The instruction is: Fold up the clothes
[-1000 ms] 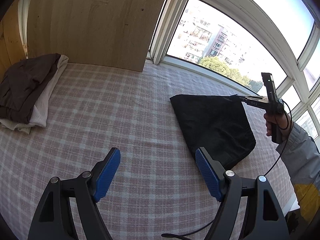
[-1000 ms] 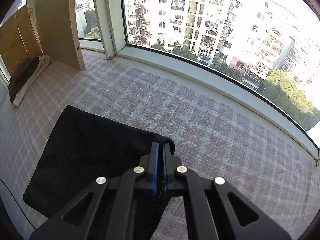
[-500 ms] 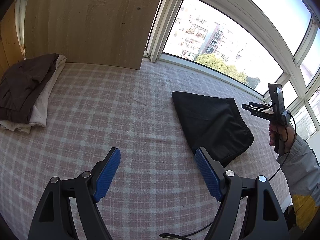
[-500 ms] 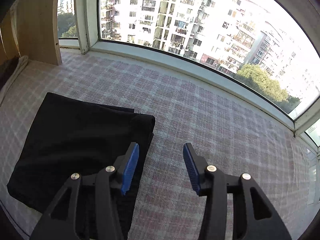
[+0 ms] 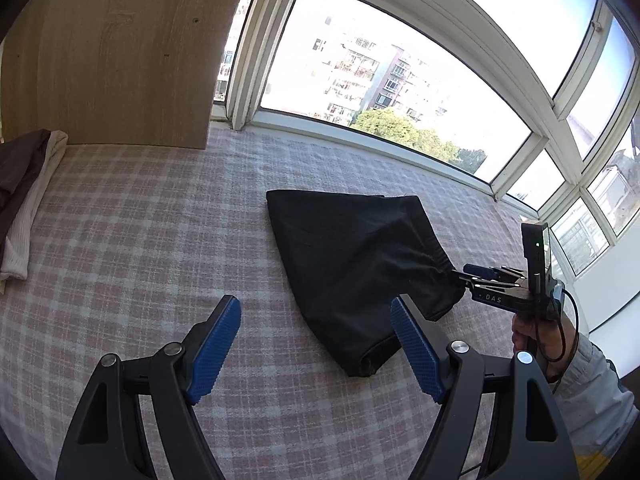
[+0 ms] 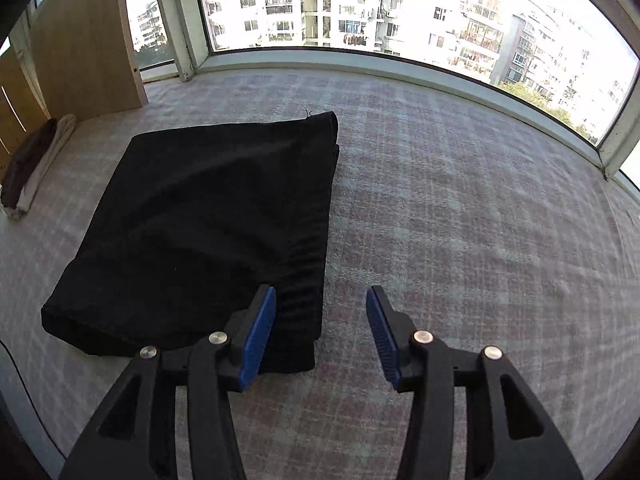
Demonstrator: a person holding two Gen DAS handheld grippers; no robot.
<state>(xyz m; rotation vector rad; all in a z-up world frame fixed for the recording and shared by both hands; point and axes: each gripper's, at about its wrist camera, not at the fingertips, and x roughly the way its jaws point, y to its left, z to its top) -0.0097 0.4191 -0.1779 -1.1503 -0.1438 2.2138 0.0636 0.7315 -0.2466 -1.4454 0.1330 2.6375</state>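
Lying folded, black garment [image 6: 208, 216], plaid cloth [image 6: 460, 200]

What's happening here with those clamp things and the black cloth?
A person is folding clothes on a checked cloth, with a two-finger gripper in each hand. The black garment lies folded flat. The right gripper is open beside its near corner, not holding it. The left gripper is open too, hovering off to the side. A stack of folded clothes, brown on white, sits by the wooden panel.
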